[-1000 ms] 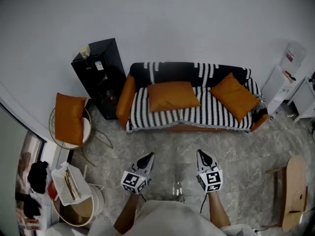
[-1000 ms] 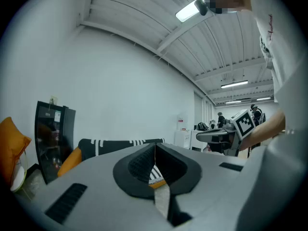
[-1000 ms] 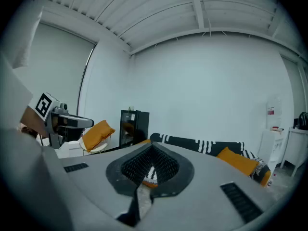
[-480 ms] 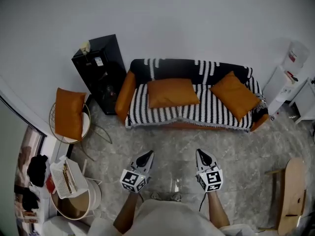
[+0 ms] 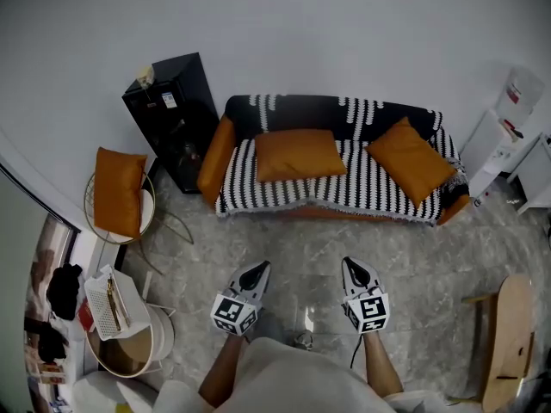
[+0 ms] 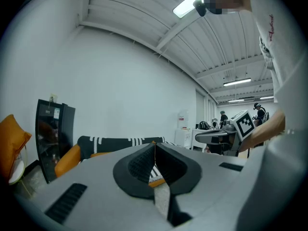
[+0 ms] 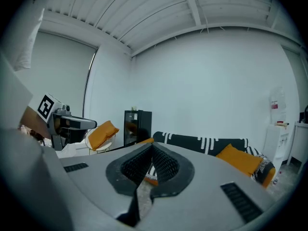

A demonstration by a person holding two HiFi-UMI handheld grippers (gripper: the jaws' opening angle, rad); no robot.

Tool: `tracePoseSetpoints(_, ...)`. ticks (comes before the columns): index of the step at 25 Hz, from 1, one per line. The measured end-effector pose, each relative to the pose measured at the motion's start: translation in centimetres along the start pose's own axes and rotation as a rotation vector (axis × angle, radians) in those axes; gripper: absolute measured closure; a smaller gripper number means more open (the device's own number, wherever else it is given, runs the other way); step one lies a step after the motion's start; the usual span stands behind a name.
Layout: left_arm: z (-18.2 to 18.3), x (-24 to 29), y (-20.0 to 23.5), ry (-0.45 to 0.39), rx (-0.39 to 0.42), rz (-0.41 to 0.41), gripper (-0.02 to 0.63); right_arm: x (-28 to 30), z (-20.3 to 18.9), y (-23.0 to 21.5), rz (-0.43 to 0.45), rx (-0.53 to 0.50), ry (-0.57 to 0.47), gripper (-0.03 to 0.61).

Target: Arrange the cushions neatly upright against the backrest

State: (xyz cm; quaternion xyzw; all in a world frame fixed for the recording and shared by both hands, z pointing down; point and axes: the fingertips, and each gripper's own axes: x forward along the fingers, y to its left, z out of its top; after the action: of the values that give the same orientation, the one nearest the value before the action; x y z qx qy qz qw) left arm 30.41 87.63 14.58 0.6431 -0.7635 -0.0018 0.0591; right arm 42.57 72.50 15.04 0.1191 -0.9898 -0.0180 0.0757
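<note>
Cushions in orange leather sit on a small sofa (image 5: pixel 362 186) against the far wall. The left cushion (image 5: pixel 299 154) lies flat on the striped seat, with its far edge near the black and white backrest (image 5: pixel 327 110). The right cushion (image 5: pixel 411 161) is turned cornerwise like a diamond at the sofa's right end, and it is unclear whether it leans on the backrest. A third orange cushion (image 5: pixel 118 191) stands on a round wire chair (image 5: pixel 157 222) to the left, well apart from the sofa. A black cabinet (image 5: pixel 172 110) stands between that chair and the sofa.

Nearer, above a grey marble floor (image 5: pixel 301 239), a person holds two grippers side by side, both pointing towards the sofa and well apart from it. The left gripper (image 5: pixel 258 268) has its jaws pressed together with nothing between them. The right gripper (image 5: pixel 353 266) is the same, closed and empty. A wooden stool (image 5: pixel 508 334) stands at the near right.
</note>
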Motion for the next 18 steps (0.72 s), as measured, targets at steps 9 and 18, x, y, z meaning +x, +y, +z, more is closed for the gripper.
tracePoseSetpoints(9,-0.2,3.2,1.3,-0.002,-0.001,-0.008,0.584,2.4,-0.4,-1.9,0.005,-0.004,0.013,0.549)
tracePoseSetpoints(18,0.1,9.4,6.8,-0.005,-0.022,-0.019,0.584,9.9,-0.1,-4.3,0.025,-0.027,0.036,0.549)
